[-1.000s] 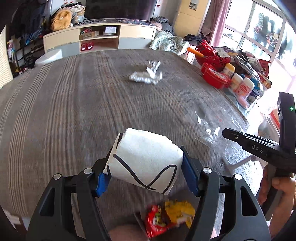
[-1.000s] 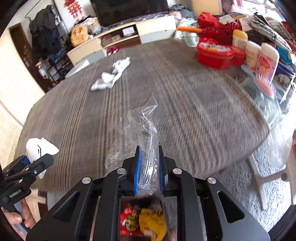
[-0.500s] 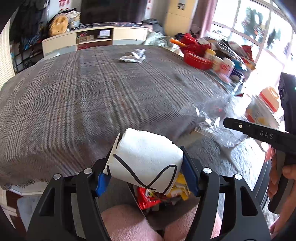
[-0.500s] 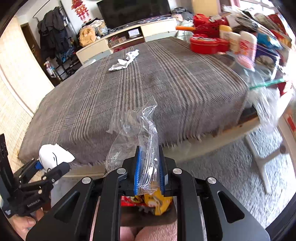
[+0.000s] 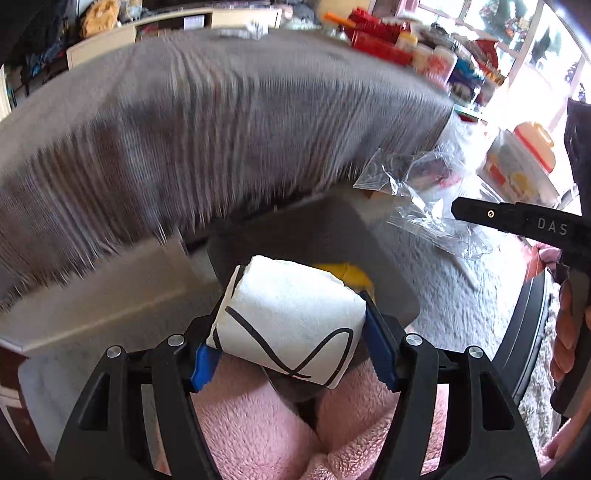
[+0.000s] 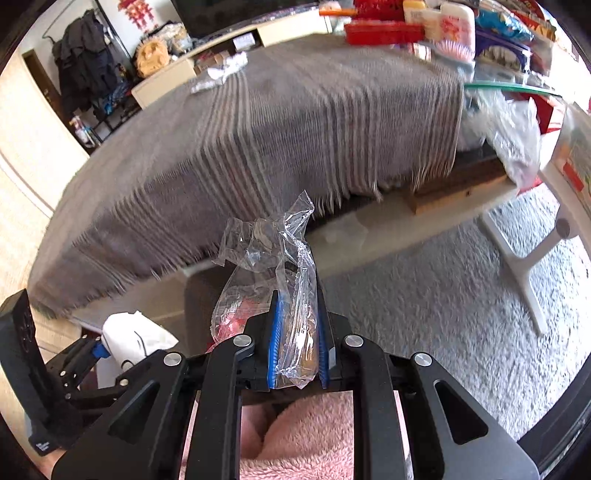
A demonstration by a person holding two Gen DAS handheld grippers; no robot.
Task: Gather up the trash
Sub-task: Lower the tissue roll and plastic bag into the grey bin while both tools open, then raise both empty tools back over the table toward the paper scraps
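Bright window (image 5: 517, 22) daylight, motion-blurred tablecloth (image 5: 221, 122), fisheye-warped edges

The left hand-held gripper (image 5: 291, 332) sits at the frame's lower centre, its blue pads (image 5: 380, 354) clamped wide on a white wad. The right hand-held gripper (image 6: 297, 343), lower centre, has its pads nearly together, pinching clear film.

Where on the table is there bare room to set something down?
Most of the grey striped tablecloth is bare, from its fringed near edge back to the crumpled wrappers at the far side. The far right end is crowded with a red container and bottles.
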